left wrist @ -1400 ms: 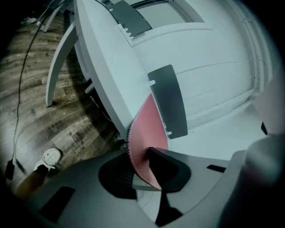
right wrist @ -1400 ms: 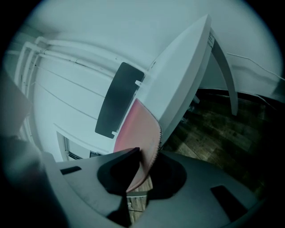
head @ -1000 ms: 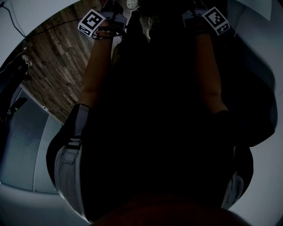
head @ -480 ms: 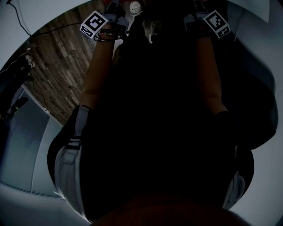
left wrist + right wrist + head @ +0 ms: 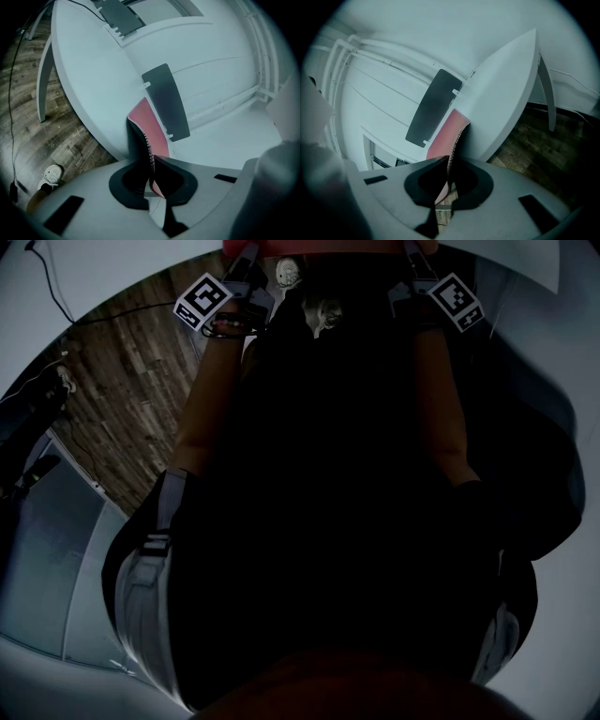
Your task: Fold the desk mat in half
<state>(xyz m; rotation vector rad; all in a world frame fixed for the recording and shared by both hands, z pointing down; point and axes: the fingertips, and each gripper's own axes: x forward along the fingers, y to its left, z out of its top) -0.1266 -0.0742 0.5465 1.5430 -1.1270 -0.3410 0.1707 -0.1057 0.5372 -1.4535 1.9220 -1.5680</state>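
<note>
**Both tools clamped on the mat's stitched edge**

Nearest us, the left tool (image 5: 151,180) and right tool (image 5: 449,178) each pinch the stitched edge of the desk mat (image 5: 149,129). Its pink face rises toward 12 o'clock, held up in front of the white bench (image 5: 89,89) beyond. We should hold both ends level and taut, carry them evenly, and match edge to edge before letting go.

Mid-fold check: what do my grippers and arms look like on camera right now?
The left gripper and right gripper have pale grey bodies with a black cut-out round the jaws. Each carries a white cube printed with black square markers: left cube, right cube. Forearms are bare below dark sleeves.
</note>
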